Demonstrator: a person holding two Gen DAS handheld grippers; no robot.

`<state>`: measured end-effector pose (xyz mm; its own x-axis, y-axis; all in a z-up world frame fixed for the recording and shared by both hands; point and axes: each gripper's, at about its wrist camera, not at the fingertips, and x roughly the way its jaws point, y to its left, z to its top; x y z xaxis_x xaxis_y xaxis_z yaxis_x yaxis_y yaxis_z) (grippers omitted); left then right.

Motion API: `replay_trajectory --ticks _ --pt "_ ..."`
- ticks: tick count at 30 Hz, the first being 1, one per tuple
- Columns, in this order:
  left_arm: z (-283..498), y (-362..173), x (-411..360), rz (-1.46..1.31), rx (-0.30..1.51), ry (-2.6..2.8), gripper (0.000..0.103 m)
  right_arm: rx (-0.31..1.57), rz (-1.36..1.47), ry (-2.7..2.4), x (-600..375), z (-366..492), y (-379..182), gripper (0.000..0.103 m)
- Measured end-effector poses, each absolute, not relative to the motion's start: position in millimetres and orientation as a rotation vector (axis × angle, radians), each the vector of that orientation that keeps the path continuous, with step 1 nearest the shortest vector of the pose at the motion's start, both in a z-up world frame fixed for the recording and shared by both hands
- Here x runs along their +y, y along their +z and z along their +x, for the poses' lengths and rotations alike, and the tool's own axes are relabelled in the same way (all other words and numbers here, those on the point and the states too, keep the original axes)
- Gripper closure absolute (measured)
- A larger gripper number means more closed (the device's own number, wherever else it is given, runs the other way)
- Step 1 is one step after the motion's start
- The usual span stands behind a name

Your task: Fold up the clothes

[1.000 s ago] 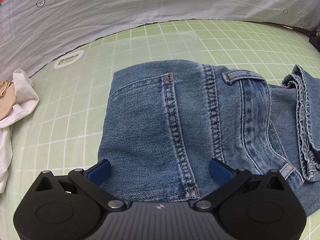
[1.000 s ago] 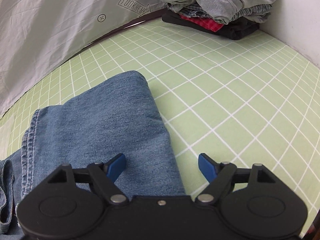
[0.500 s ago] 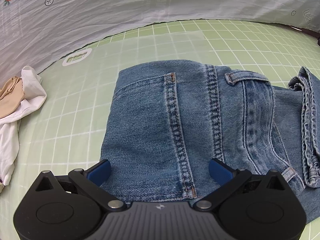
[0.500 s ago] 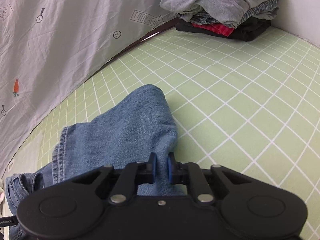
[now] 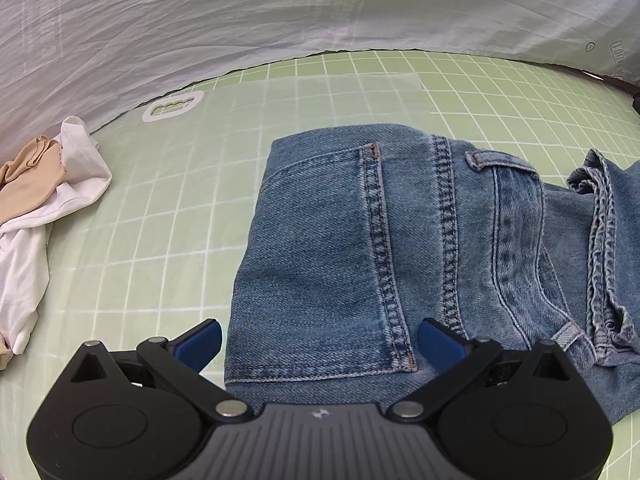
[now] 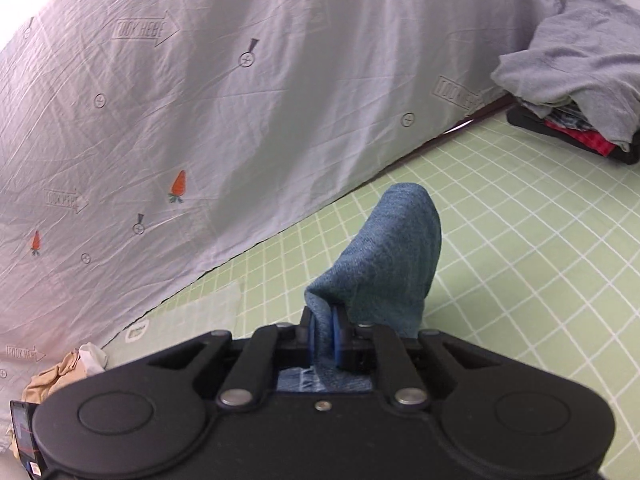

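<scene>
Pinching jeans [image 6: 384, 264] fold, right tool [image 6: 323, 334] raised; left tool [image 5: 320, 340] spread, angled down

Both views are evenly and softly lit, with no hard shadows; only faint shade sits under the jeans [image 5: 360, 248] and the gripper bodies. The grey sheet [image 6: 240, 100] shows a mild pale sheen at upper left. Fisheye distortion bends the green grid cover [image 5: 160, 240] strongly, and dark vignetting clips the corners. Focus stays fairly sharp throughout
</scene>
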<state>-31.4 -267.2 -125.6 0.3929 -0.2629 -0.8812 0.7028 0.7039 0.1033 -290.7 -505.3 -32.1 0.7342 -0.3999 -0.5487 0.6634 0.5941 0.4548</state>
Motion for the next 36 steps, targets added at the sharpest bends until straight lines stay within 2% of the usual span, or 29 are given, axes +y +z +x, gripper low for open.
replay_trajectory --ticks 5,12,22,25,28,30,34,35,36 --pt "-29.9 -126.0 -261.0 0.506 0.992 -0.65 0.0 0.493 0.725 -0.501 -483.4 -236.4 -53.6 0.094" --pt "-32.1 -129.4 -260.6 0.526 0.988 -0.651 0.0 0.784 0.591 -0.471 -454.2 -177.8 -122.2 0.094" --pt "-31.6 -132.3 -259.6 0.514 1.0 -0.638 0.0 0.801 0.592 -0.462 -457.8 -178.8 -117.3 0.093" --pt "-31.7 -132.7 -260.0 0.514 1.001 -0.635 0.0 0.79 0.616 -0.45 -459.9 -180.1 -112.4 0.088" --pt "-32.3 -132.5 -260.2 0.515 1.001 -0.632 0.0 0.749 0.661 -0.427 -461.2 -189.1 -99.9 0.071" --pt "-33.1 -130.7 -260.4 0.52 0.997 -0.632 0.0 0.704 0.672 -0.429 -461.0 -200.0 -86.3 0.046" --pt "-35.4 -124.9 -262.0 0.521 0.989 -0.624 0.0 0.629 0.627 -0.526 -463.5 -228.3 -59.0 0.027" --pt "-36.6 -122.6 -263.0 0.518 0.984 -0.624 0.0 0.621 0.61 -0.559 -464.5 -235.0 -54.5 0.018" --pt "-38.5 -119.4 -265.4 0.515 0.976 -0.628 0.0 0.629 0.585 -0.608 -466.8 -241.2 -52.7 0.016"
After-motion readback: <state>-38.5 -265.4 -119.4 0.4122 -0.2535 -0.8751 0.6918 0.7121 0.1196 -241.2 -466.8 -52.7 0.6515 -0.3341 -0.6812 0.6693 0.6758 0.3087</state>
